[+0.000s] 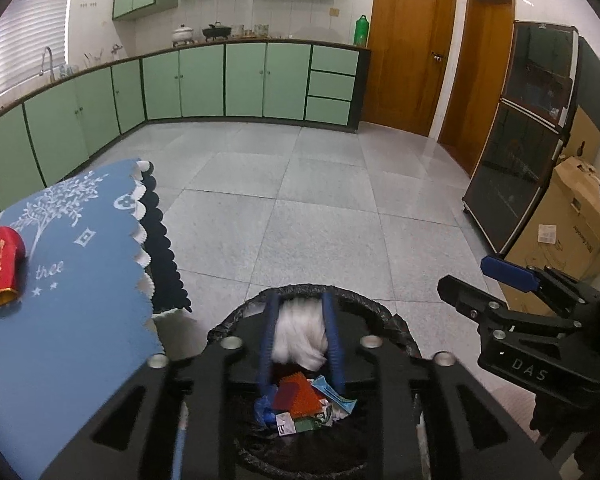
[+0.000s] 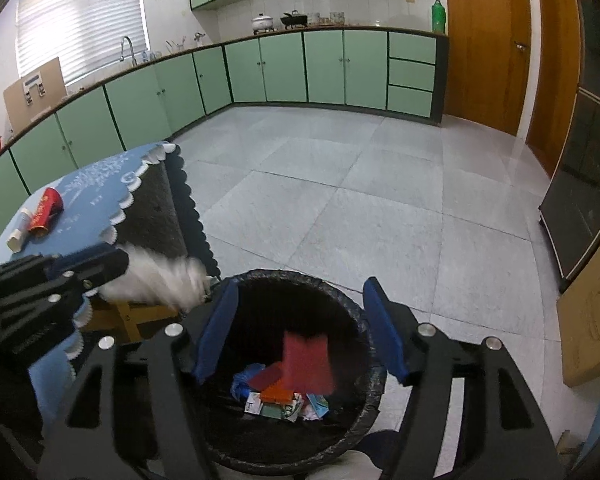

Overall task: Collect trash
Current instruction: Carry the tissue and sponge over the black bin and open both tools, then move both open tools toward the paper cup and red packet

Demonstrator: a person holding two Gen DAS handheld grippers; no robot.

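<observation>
A black-lined trash bin [image 1: 392, 322] [image 2: 300, 280] stands on the floor beside the table and holds several scraps of trash [image 1: 304, 404] [image 2: 284, 396]. My left gripper [image 1: 300, 320] is shut on a white crumpled tissue [image 1: 300, 340], held over the bin; the tissue shows blurred in the right wrist view [image 2: 156, 280]. My right gripper [image 2: 300, 328] is open above the bin, and a red wrapper [image 2: 308, 360] is blurred in mid-air below it. A red packet [image 1: 2, 266] [image 2: 46, 210] and a white tube [image 2: 20, 232] lie on the blue tablecloth [image 1: 80, 272] [image 2: 96, 188].
Green kitchen cabinets [image 1: 204, 80] line the far walls. A dark glass cabinet [image 1: 520, 140] and cardboard boxes [image 1: 568, 232] stand to the right. Wooden doors [image 1: 412, 48] are at the back. Grey tiled floor [image 1: 300, 200] lies beyond the bin.
</observation>
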